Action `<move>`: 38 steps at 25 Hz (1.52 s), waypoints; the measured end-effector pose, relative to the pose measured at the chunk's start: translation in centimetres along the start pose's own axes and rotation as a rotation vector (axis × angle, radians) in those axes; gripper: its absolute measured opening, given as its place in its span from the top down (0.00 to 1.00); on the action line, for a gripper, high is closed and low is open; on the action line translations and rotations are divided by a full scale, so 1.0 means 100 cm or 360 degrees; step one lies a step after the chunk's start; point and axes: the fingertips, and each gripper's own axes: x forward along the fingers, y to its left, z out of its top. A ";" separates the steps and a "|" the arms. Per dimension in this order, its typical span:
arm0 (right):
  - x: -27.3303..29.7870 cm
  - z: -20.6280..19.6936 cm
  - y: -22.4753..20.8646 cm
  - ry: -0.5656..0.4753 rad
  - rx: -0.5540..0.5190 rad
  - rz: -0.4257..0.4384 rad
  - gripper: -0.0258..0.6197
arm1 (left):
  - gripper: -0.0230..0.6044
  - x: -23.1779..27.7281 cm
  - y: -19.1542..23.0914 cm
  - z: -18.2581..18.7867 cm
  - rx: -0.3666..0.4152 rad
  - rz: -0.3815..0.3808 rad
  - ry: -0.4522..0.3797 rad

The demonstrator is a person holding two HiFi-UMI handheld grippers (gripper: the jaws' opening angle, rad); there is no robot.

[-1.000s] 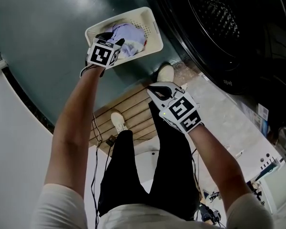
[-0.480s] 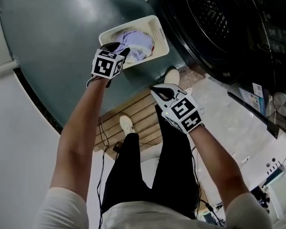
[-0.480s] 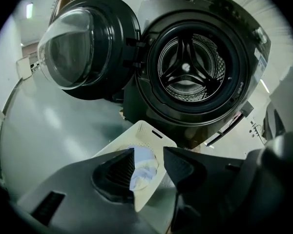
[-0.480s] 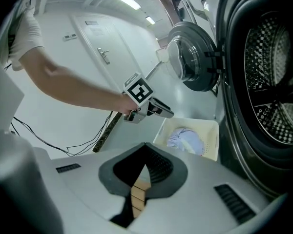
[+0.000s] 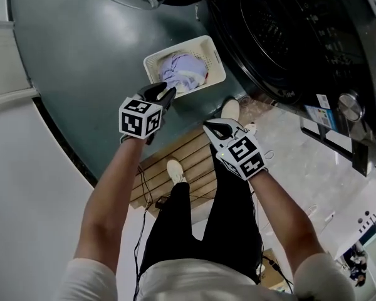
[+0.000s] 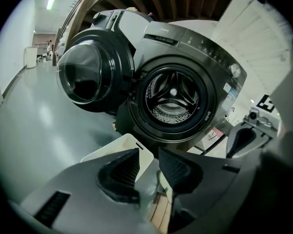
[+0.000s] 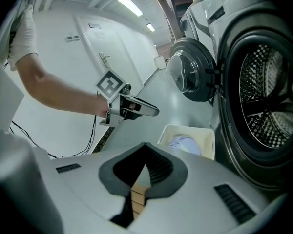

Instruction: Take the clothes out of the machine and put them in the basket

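Clothes (image 5: 183, 68) in basket (image 5: 217, 56), both tongs empty.
The basket sits on the floor beside the open machine (image 5: 282, 36); the left tongs (image 5: 165, 93) are closing on nothing, and the right tongs (image 5: 214, 125) are clenched, tips together.

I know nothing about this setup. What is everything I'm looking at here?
Washing machine: one, dark grey, upper right; no clothes visible in its drum.
Machine door: one, dark, glass-fronted, swung open left of the drum.
Basket: one, cream, on the floor before the machine.
Clothes: small pile, lilac and white, in the basket.
Slatted mat: one, wooden, under the person's feet.
Shoes: two, white.
Trousers: black.
Left gripper: grey, jaws closing, nothing between them.
Right gripper: pale grey, jaws together, empty.
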 end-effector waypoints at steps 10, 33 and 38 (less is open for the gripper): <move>-0.062 0.042 0.052 -0.0138 0.0008 -0.0099 0.96 | 0.80 -0.123 -0.096 0.024 0.0109 -0.0214 -0.0122; -0.224 0.097 0.237 -0.0386 -0.0100 -0.0176 0.96 | 0.97 -0.375 -0.258 0.043 0.0424 -0.0368 -0.0301; -0.248 0.091 0.264 -0.0417 -0.0115 -0.0211 0.96 | 0.97 -0.405 -0.283 0.030 0.0478 -0.0405 -0.0327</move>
